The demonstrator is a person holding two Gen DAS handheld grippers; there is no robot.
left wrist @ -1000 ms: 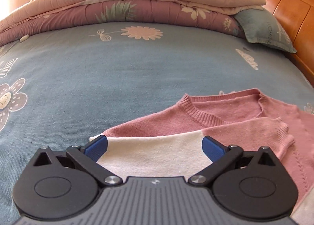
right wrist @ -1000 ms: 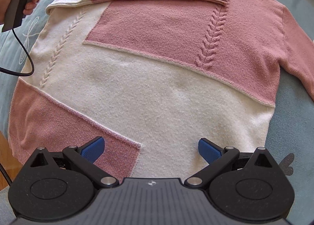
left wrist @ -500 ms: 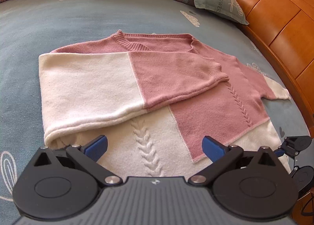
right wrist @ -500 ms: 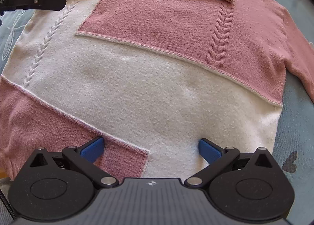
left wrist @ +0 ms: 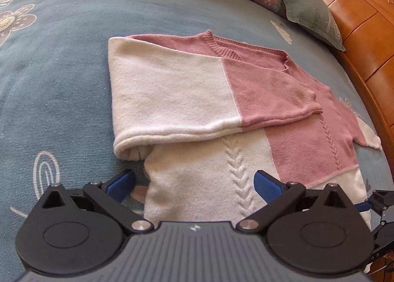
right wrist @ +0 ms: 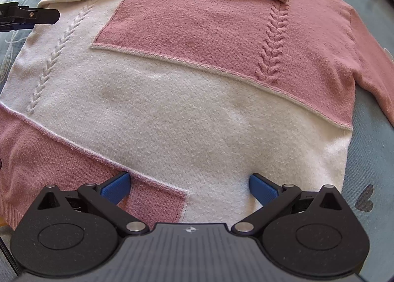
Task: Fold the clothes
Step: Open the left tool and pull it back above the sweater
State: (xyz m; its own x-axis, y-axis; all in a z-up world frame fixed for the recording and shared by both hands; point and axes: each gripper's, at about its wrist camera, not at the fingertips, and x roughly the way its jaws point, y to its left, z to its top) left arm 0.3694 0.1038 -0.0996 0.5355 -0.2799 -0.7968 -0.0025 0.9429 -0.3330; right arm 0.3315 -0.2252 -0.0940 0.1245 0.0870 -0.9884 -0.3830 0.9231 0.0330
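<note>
Since a second ago the left tongs have drawn back from the folded sleeve toward the sweater's side edge; both tongs stand apart, holding nothing. Right tongs hover low over the hem end of the sweater, which lies flat on the bed, its long axis running away toward the collar. The unfolded sleeve trails off rightward, nearer the right tongs, so that side likely takes it.

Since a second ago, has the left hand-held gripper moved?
Yes. The left hand-held gripper has pulled back from the headboard; the folded sleeve, then right under its fingers, now lies well ahead.
</note>
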